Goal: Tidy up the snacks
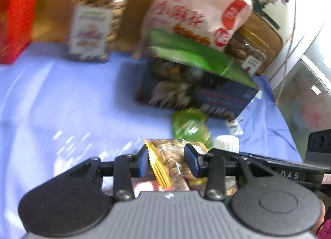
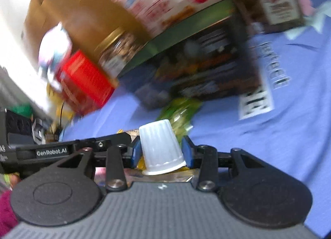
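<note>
My left gripper [image 1: 166, 161] holds a yellow-edged snack packet [image 1: 169, 156]: both blue pads press on its sides, and the packet's long axis runs from 6 o'clock toward 12 o'clock between the jaws, its crimped end projecting forward. My right gripper [image 2: 161, 152] is closed on a white ribbed cup [image 2: 161, 145], which stands narrow end up between the pads, its flared rim toward the camera. In the left wrist view the same cup shows just beside the left jaws at 3 o'clock, so my two grippers work close together, side by side

Both views are blurred, so fine contact detail is limited

The relation that governs the coming move: the snack pile lies ahead of both grippers, at about 12 to 1 o'clock from my left. Nearest is a small green packet [image 1: 190, 128] on the blue cloth [image 1: 62, 98], just beyond the jaw tips. Behind it lies a dark blue box [image 1: 198, 94], with a green box [image 1: 196, 56] and a pink bag [image 1: 196, 9] stacked on it against a cardboard wall [image 1: 58, 5]. A clear jar [image 1: 93, 29] stands well apart at 11 o'clock, a red box [image 1: 16, 15] at 10 o'clock

Judgement: both held items are in transit. Placement requires open cloth; from my left gripper that lies at 10 to 11 o'clock, short of the jar. My right gripper is nearer the green packet
</note>
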The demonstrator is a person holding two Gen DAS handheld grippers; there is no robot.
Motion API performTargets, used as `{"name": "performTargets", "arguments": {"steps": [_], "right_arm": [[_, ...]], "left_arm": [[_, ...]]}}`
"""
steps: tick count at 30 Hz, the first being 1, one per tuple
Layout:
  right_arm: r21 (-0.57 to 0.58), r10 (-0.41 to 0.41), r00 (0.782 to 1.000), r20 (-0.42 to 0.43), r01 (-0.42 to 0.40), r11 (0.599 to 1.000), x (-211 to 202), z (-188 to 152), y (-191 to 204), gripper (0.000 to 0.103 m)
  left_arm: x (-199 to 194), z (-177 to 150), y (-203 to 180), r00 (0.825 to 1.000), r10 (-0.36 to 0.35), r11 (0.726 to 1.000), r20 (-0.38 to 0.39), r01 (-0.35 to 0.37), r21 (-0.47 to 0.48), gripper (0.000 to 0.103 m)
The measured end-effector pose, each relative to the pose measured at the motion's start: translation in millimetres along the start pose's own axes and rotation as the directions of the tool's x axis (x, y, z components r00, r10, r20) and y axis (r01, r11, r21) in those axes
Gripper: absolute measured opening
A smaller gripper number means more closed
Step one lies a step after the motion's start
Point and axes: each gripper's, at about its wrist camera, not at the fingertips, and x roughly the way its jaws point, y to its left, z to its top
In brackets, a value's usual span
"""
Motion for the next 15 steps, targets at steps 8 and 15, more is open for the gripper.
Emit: {"name": "performTargets", "arguments": {"steps": [8,15], "right_arm": [[-0.185,-0.018,0.999,-0.028,0.012,0.983,10,-32,54,0.043],[-0.286,-0.201,0.964,0.174,0.245,0.926,-7,-35,64,0.038]], "left_arm": [[-38,-25,29,0.998,0.036,0.996,0.05,-0.033,-0.078,0.038],[-69,-37,26,0.994,0.019,0.997,0.108,-0.011,-0.076,0.037]]}}
